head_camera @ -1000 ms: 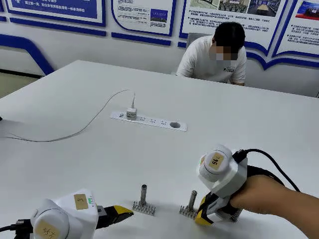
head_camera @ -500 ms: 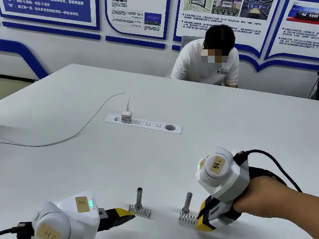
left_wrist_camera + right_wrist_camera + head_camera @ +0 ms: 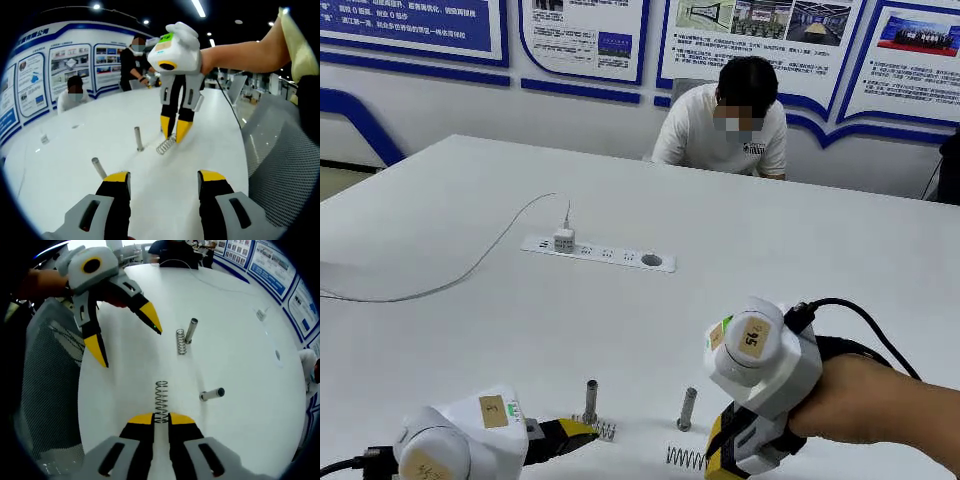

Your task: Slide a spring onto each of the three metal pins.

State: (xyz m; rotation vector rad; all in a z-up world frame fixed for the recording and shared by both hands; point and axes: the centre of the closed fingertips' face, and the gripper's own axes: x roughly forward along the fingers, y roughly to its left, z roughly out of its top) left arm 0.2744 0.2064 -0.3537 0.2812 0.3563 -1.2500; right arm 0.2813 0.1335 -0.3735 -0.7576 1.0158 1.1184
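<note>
Two short metal pins stand on the white table (image 3: 520,330): one pin (image 3: 590,400) on the left and another pin (image 3: 687,408) on the right. A loose spring (image 3: 603,429) lies at the left pin's foot. My right gripper (image 3: 715,458) is shut on one end of a second spring (image 3: 686,457), which sticks out level, just above the table and short of the right pin. In the right gripper view that spring (image 3: 161,399) runs out from the closed gripper (image 3: 161,418). My left gripper (image 3: 165,177) is open, with nothing between its jaws, near the left pin (image 3: 98,167).
A white power strip (image 3: 595,253) with a plugged-in charger and a thin cable (image 3: 470,270) lies mid-table. A person (image 3: 725,125) sits at the far side. A mesh chair (image 3: 50,390) stands by the near edge of the table.
The right gripper has drawn its spring back from the foot of the right pin towards me. The head camera has tilted, shifting the whole picture. The left gripper has barely moved.
</note>
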